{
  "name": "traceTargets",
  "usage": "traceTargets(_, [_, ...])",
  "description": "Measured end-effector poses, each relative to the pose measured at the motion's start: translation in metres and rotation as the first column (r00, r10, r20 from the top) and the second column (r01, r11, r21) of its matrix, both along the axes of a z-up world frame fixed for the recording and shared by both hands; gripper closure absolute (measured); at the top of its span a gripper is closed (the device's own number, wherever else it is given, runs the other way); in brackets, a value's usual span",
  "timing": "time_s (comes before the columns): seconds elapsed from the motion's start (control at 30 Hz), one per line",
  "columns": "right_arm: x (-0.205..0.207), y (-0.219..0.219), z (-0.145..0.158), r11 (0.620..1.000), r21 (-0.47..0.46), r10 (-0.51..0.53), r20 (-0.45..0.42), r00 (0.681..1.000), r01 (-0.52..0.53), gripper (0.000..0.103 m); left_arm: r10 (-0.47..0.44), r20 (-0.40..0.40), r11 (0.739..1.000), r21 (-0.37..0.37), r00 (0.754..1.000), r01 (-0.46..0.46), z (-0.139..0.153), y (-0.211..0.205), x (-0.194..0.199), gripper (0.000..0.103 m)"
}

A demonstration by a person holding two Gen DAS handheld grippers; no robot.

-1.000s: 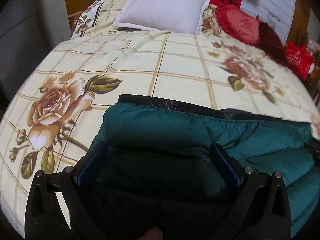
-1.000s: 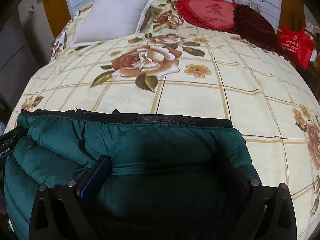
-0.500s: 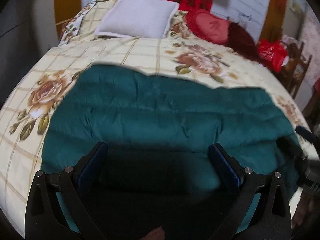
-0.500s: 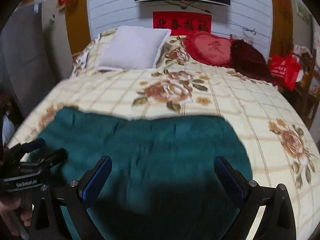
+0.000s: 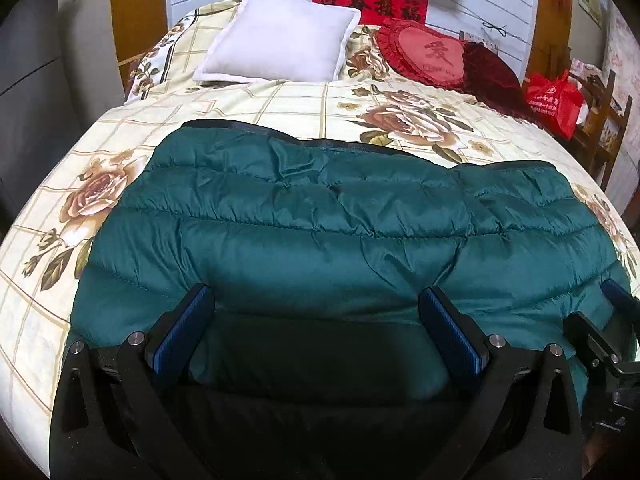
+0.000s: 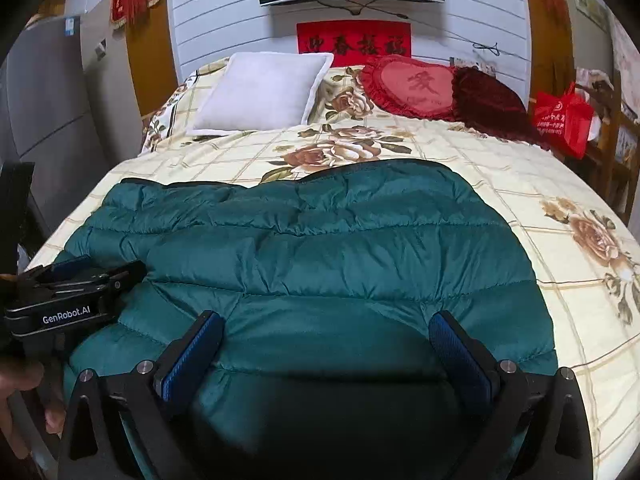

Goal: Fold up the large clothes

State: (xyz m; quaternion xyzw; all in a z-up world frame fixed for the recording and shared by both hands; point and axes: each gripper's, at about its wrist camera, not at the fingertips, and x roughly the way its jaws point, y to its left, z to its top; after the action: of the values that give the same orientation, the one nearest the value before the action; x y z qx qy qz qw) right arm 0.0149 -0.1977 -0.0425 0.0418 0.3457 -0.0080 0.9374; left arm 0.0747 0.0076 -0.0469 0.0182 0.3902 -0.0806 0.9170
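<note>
A dark green quilted down jacket [image 5: 340, 232] lies folded flat across the near part of the floral bedspread; it also shows in the right wrist view [image 6: 320, 256]. A black hem strip shows along its far edge. My left gripper [image 5: 316, 332] is open and empty above the jacket's near left part, and it shows from the side in the right wrist view [image 6: 72, 296]. My right gripper [image 6: 328, 356] is open and empty above the jacket's near right part; its edge shows in the left wrist view [image 5: 612, 344].
A white pillow [image 5: 280, 40], a red heart cushion [image 5: 428, 54] and a dark red cushion [image 6: 492, 104] lie at the bed's head. A red bag [image 5: 554, 100] sits on a wooden chair at right. A grey cabinet [image 6: 48, 112] stands at left.
The near part of the jacket was flipped forward over the far part and now lies flat. Both grippers pulled back and up, away from the bed, staying open.
</note>
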Motion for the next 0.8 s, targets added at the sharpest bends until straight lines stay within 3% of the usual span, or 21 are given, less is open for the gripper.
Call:
traceTargets(0.23, [0.003, -0.003, -0.005, 1.0, -0.002, 0.03, -0.03, 0.999, -0.03, 0.0, -0.066, -0.022, 0.998, -0.021, 0.998, 0.066, 0.007, 0.009, -0.001, 0.0])
traceTargets(0.3, [-0.003, -0.012, 0.008, 0.999, 0.028, 0.041, 0.013, 0.999, -0.042, 0.001, -0.091, -0.031, 0.995, -0.042, 0.995, 0.09, 0.021, 0.021, -0.004, 0.0])
traceTargets(0.43, [-0.036, -0.058, 0.046, 0.997, 0.046, -0.062, 0.183, 0.981, 0.055, 0.0, -0.041, 0.095, 0.999, 0.023, 0.995, 0.039, 0.052, 0.071, -0.02, 0.0])
traceTargets(0.5, [-0.042, -0.087, 0.047, 0.994, 0.061, -0.099, 0.168, 0.981, 0.09, 0.0, 0.026, 0.14, 0.998, 0.045, 0.99, -0.032, 0.052, 0.102, -0.017, 0.0])
traceTargets(0.6, [-0.038, -0.12, 0.039, 0.989, 0.05, -0.141, 0.099, 0.985, 0.136, 0.0, 0.111, 0.081, 0.994, 0.003, 0.991, -0.112, 0.03, 0.137, -0.001, 0.0])
traceTargets(0.7, [-0.022, -0.143, 0.029, 0.984, 0.139, -0.114, 0.011, 0.993, 0.111, 0.0, 0.087, -0.001, 0.992, -0.088, 0.996, -0.087, 0.007, 0.157, 0.008, 0.0])
traceTargets(0.8, [-0.003, -0.151, 0.018, 0.974, 0.217, -0.062, -0.049, 0.997, 0.071, 0.0, 0.051, -0.036, 0.984, -0.169, 0.998, -0.056, 0.005, 0.166, 0.014, 0.0])
